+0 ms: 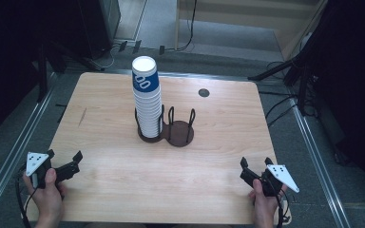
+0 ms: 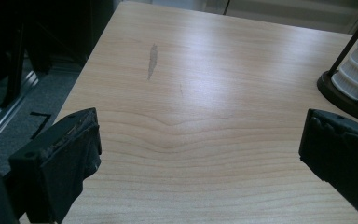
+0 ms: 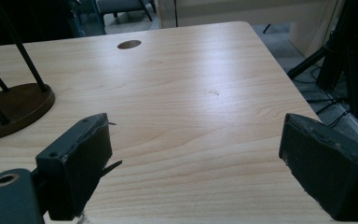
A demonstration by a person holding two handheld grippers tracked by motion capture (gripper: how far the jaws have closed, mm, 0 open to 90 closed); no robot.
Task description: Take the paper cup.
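Observation:
A tall stack of white paper cups [image 1: 147,102], the top one with a blue band, stands in the left bay of a dark brown two-bay wire holder [image 1: 180,135] at the middle of the wooden table [image 1: 218,142]. The holder's right bay holds nothing. My left gripper [image 1: 64,155] rests at the near left edge, open and with nothing between its jaws; the left gripper view has the cups [image 2: 354,79] to the far right of the gripper [image 2: 200,126]. My right gripper [image 1: 255,162] sits at the near right edge, open with nothing in it; its own view puts the holder base [image 3: 14,107] left of the gripper [image 3: 196,135].
A round cable hole [image 1: 204,92] lies near the table's far edge, and a dark streak [image 1: 82,116] marks the left side. Metal rails run along both sides of the table. Black stands and cables [image 1: 285,71] sit on the floor at the back right.

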